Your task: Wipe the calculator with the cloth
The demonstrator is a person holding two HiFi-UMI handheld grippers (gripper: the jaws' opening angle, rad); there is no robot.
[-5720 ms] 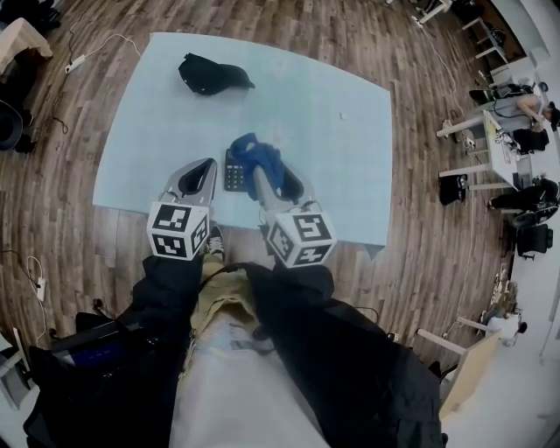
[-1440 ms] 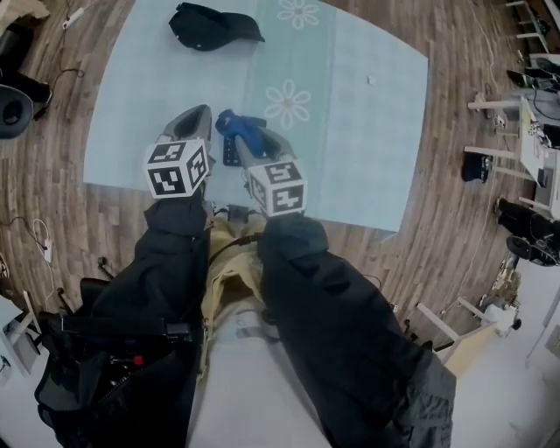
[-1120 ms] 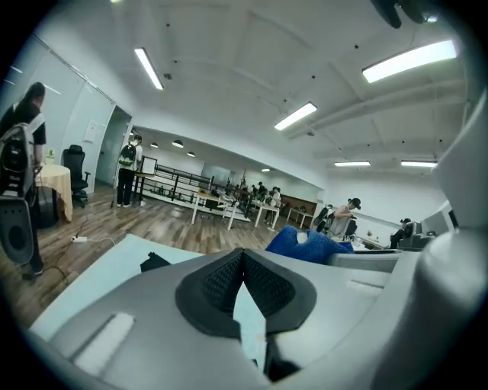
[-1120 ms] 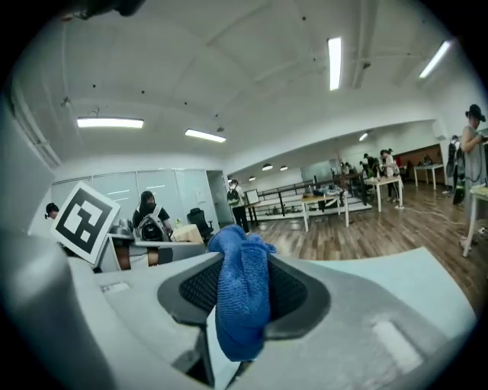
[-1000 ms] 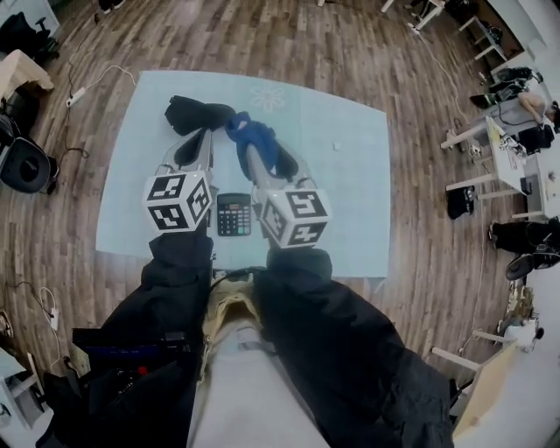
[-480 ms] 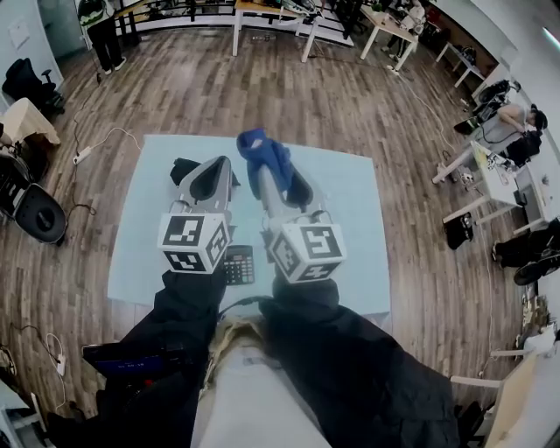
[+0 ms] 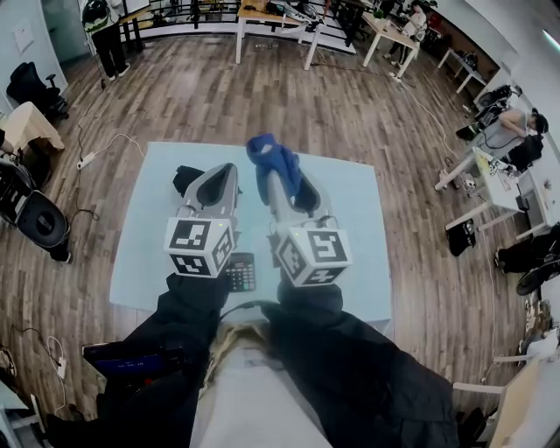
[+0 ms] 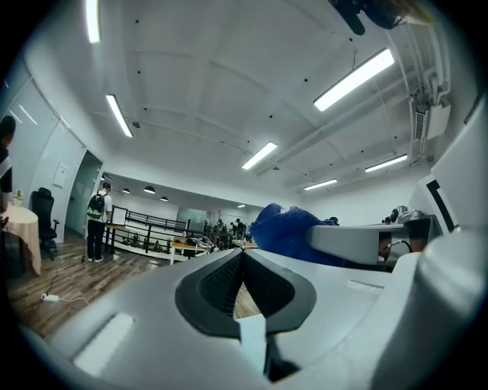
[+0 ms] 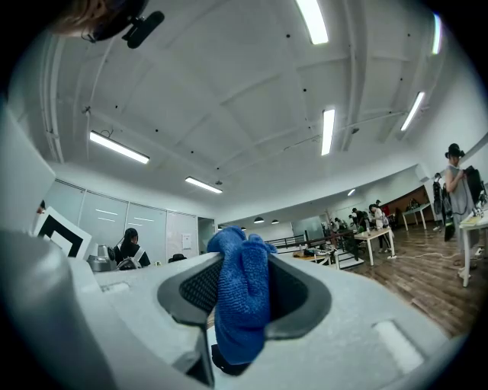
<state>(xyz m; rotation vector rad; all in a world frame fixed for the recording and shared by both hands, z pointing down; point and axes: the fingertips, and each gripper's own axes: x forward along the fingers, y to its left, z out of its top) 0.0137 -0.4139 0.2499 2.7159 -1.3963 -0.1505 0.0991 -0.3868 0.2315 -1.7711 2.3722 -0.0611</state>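
Note:
The black calculator (image 7: 241, 271) lies on the pale blue mat (image 7: 350, 236), half hidden between the two marker cubes. Both grippers are held up off the mat and point out at the room. My right gripper (image 7: 278, 175) (image 9: 240, 263) is shut on the blue cloth (image 7: 274, 160) (image 9: 242, 301), which bunches above its tips and hangs down between them. My left gripper (image 7: 227, 171) (image 8: 242, 251) is shut with nothing in it, to the left of the cloth (image 8: 286, 232). Neither gripper touches the calculator.
A black cap (image 7: 184, 179) lies on the mat, partly behind the left gripper. Wooden floor surrounds the mat. A black office chair (image 7: 35, 219) and a cable (image 7: 87, 157) are at the left, desks (image 7: 262, 13) and people at the far end and right.
The cloth was lying on the calculator; the right gripper has since lifted it off. Both grippers have risen, and the calculator now shows low between the cubes. The head view has tilted up.

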